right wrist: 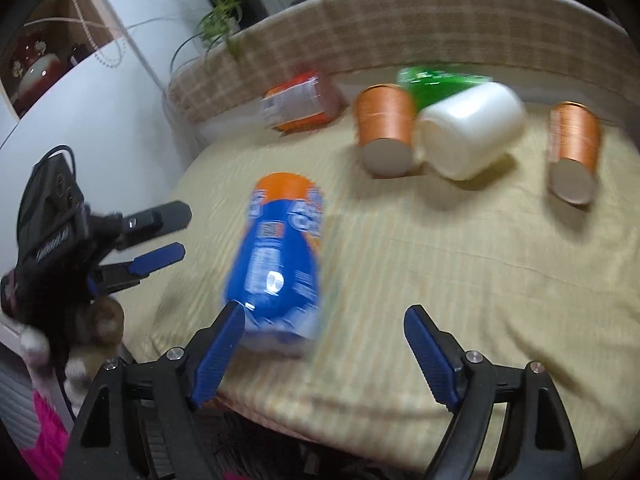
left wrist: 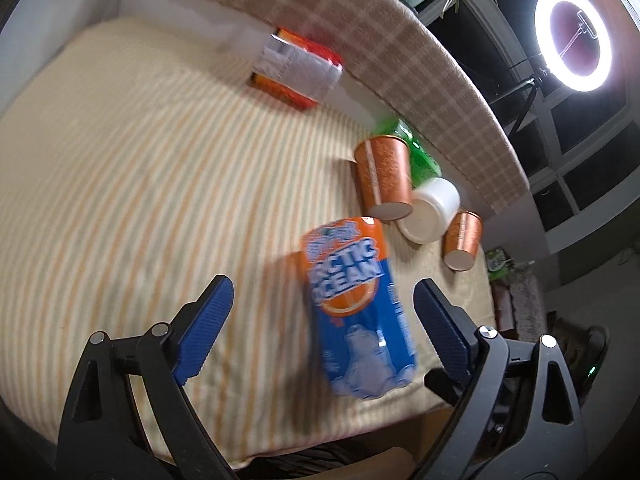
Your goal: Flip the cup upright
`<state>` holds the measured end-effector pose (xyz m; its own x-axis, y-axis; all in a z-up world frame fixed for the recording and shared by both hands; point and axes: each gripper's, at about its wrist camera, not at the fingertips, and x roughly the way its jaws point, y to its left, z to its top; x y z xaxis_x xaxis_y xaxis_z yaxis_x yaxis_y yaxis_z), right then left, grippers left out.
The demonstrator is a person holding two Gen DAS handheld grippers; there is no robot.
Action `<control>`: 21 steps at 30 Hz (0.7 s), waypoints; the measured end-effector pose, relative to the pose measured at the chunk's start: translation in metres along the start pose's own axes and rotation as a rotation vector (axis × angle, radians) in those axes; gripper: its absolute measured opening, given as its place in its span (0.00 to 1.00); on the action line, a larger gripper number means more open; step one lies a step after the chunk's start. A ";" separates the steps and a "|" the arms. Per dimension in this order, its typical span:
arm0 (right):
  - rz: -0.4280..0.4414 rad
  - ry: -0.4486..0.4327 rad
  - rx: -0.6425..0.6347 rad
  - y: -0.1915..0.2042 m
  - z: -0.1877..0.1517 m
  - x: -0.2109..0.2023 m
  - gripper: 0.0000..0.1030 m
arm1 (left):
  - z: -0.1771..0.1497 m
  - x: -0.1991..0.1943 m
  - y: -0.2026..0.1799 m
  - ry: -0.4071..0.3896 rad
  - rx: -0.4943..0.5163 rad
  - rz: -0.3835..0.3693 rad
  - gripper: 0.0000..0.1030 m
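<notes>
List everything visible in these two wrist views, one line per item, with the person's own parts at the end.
Copper cups: two, orange-copper, lying on their sides at the far part of the bed; second one off to the right.
White cup: one, white, tipped over between the copper cups.
Blue-and-orange bottle: one, lying nearest, ahead of both tongs.
Green bottle: one, green, behind the white cup.
Orange box: one, far left by the checked bolster.
Striped bedspread: one, cream.
Ring light: one, lit, right background.
Left tongs: open, empty.
Right tongs: open, empty.
</notes>
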<state>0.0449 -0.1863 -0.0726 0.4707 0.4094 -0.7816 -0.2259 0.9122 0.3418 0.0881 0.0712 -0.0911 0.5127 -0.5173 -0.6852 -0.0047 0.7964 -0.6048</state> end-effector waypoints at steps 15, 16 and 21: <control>-0.036 -0.031 0.116 -0.049 -0.023 -0.028 0.82 | 0.011 0.055 -0.012 0.120 -0.053 -0.042 0.77; -0.038 -0.030 0.119 -0.051 -0.023 -0.028 0.82 | 0.011 0.058 -0.012 0.126 -0.053 -0.041 0.75; -0.041 -0.026 0.134 -0.056 -0.026 -0.027 0.82 | 0.012 0.065 -0.013 0.143 -0.047 -0.030 0.68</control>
<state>0.0226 -0.2492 -0.0845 0.4997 0.3708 -0.7828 -0.0915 0.9213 0.3779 0.1319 0.0306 -0.1233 0.3860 -0.5824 -0.7154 -0.0333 0.7662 -0.6418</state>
